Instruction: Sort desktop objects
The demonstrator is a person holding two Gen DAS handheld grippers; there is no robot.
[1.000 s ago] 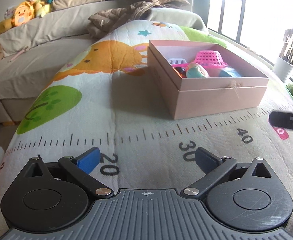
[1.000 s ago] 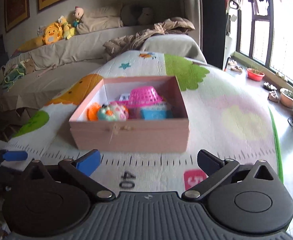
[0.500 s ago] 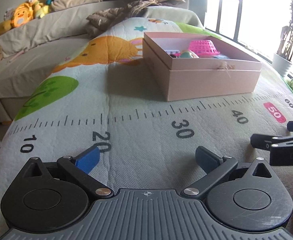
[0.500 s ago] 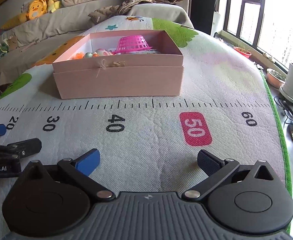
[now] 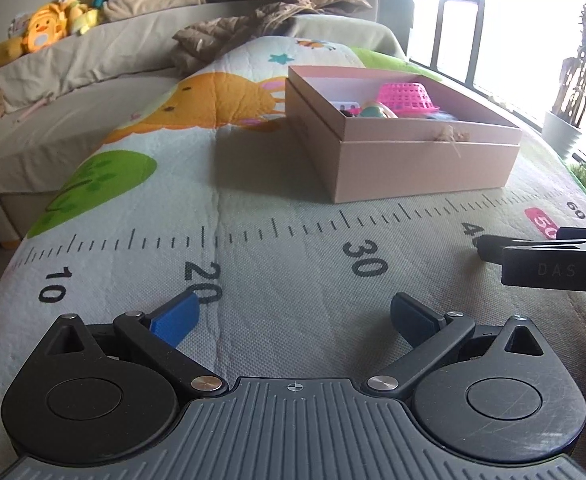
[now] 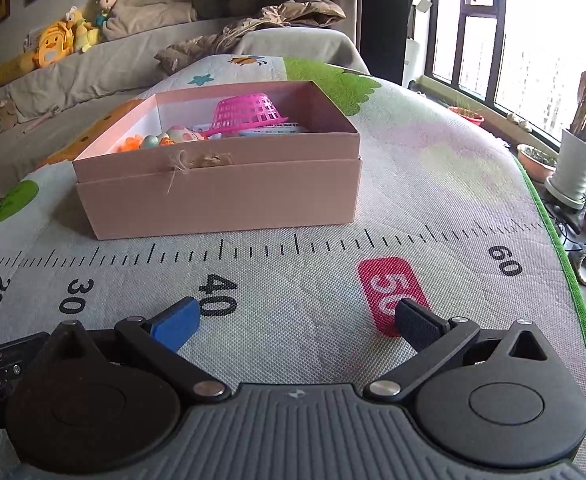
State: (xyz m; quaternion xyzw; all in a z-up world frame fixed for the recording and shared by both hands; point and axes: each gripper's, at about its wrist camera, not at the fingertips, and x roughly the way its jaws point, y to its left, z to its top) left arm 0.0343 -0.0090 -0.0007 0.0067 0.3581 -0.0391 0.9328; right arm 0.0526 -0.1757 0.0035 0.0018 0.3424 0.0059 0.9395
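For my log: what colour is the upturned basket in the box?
Bright pink basket; clearest in the right wrist view.

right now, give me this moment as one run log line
left gripper: open, empty | right gripper: open, empty | pink cardboard box: on mat, holds pink plastic basket and small toys | mat foreground: bare

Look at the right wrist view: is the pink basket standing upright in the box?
No, the pink basket lies upside down, rim lowest, inside the box.

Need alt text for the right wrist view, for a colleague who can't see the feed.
An open pink box sits on a play mat printed with a ruler, holding a tipped pink basket and small toys. The right gripper is open and empty in the foreground, above the 40 and 50 marks. Behind lie a sofa with plush toys and a window.
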